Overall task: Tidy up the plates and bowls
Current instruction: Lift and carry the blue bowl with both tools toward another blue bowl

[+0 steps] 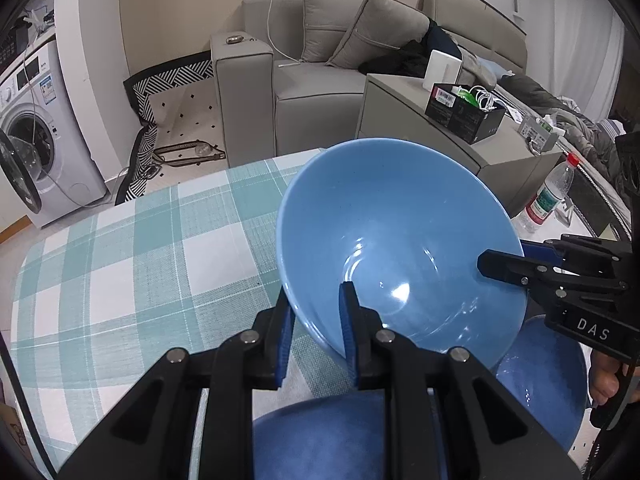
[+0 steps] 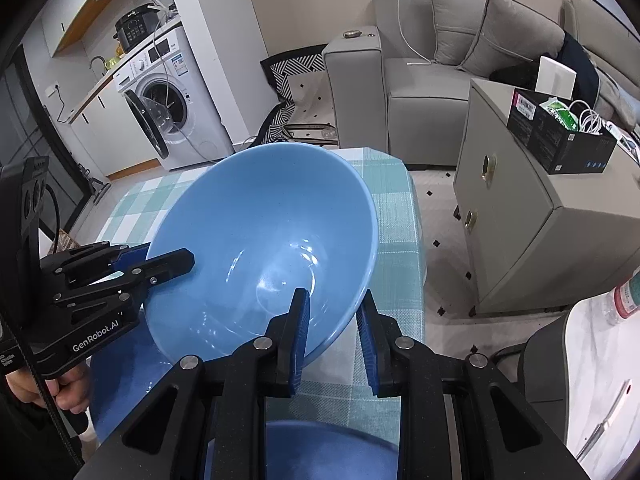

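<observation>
Two grippers share one load: a light blue bowl [image 1: 400, 240] is carried tilted above the checked tablecloth [image 1: 132, 264], its open side facing the cameras. The left gripper [image 1: 316, 328] is clamped on the bowl's rim, one blue pad inside and one outside the wall, with no gap to spare. The right gripper [image 2: 332, 336] pinches the opposite rim in the same way, one finger inside and one under the outer wall; its jaws stand only a little apart, just the thickness of the bowl wall.

Below the lifted bowl, at the near edge of the table, sit darker blue dishes: one directly under the left gripper [image 1: 320, 440] and a second off to the right [image 1: 544, 384]. Whether they are plates or bowls I cannot tell from the slivers that show, nor whether they form a stack.

As for progress, the job looks partway through. One bowl is in the air and not yet set down, and at least two other dishes are gathered close together beneath it. The bowl probably still has to be placed with or on them, though the frames do not show the intended spot. A water bottle [image 1: 550, 196] stands on a separate surface to the right, clear of the work.
</observation>
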The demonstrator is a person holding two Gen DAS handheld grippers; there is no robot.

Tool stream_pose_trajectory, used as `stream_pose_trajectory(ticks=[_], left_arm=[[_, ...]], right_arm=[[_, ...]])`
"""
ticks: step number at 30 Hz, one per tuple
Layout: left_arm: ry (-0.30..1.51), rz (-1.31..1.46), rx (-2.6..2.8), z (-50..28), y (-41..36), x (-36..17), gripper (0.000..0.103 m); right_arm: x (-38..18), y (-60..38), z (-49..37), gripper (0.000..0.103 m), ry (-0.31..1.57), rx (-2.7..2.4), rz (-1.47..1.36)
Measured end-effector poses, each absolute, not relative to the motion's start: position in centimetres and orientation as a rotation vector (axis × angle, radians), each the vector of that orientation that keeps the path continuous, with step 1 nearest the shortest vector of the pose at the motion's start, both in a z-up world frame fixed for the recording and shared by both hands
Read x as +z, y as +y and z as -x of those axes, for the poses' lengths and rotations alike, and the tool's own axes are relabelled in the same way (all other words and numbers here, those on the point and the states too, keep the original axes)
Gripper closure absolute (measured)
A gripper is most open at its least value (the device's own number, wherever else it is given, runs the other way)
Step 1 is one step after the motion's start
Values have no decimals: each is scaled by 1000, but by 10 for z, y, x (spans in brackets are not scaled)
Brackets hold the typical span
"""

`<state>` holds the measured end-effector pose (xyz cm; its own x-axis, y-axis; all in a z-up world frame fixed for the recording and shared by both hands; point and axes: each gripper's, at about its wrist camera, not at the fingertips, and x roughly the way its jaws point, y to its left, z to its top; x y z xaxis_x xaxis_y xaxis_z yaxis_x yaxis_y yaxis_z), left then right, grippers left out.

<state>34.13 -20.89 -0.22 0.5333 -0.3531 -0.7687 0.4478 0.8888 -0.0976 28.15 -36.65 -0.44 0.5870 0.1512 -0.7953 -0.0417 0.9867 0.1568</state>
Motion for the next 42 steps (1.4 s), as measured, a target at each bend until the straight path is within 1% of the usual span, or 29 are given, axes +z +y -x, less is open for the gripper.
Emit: stream_pose_trajectory(ticks=[15,42], left_arm=[[833,-104,-493,-314,-200,25,83],[754,-93,-475,-259,-174,49,83]], right_arm=[[25,-361,-250,79,874,115,-116],[49,-339,-206,79,801,129,-72]])
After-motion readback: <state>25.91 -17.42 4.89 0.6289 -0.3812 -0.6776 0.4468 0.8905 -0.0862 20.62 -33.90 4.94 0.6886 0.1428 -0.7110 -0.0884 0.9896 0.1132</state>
